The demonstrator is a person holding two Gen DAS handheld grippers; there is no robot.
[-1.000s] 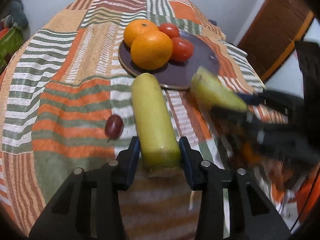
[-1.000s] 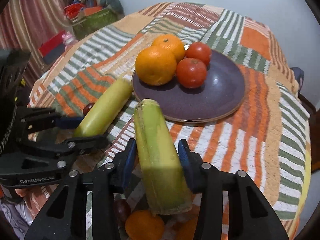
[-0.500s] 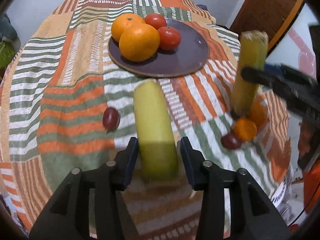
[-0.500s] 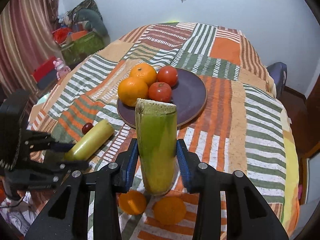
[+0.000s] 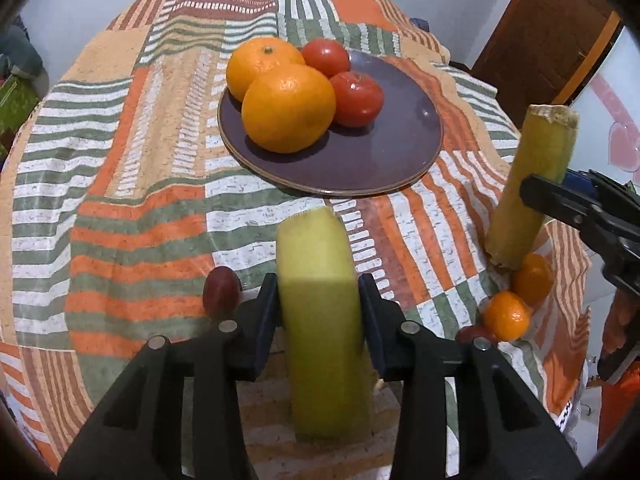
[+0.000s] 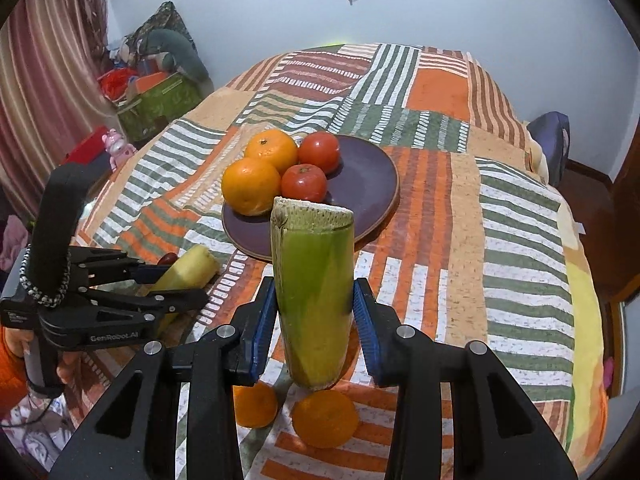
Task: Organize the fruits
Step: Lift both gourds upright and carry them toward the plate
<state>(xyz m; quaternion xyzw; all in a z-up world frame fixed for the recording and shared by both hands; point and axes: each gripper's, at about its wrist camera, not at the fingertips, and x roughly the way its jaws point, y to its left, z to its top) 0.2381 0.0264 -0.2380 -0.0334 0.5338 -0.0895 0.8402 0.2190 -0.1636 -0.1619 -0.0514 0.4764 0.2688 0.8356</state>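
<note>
My left gripper [image 5: 320,312] is shut on a pale yellow cane stick [image 5: 320,312], held above the cloth near the table's front edge. My right gripper [image 6: 314,312] is shut on a green-yellow cane stick [image 6: 312,288], held upright above two small oranges [image 6: 325,418]. A purple plate [image 5: 400,152] with two oranges [image 5: 288,108] and two tomatoes [image 5: 356,98] sits at mid-table. The right gripper's stick also shows in the left wrist view [image 5: 532,184], and the left gripper in the right wrist view [image 6: 176,284].
A dark red plum [image 5: 220,288] lies on the striped tablecloth [image 5: 120,200] left of my left gripper. Two small oranges [image 5: 506,316] and another plum [image 5: 470,334] lie at the right front. A wooden door [image 5: 540,32] and boxes [image 6: 156,96] flank the table.
Both grippers have lifted and drawn back with their sticks. The right stick has swung from lying forward to upright, uncovering the small oranges beneath it.
</note>
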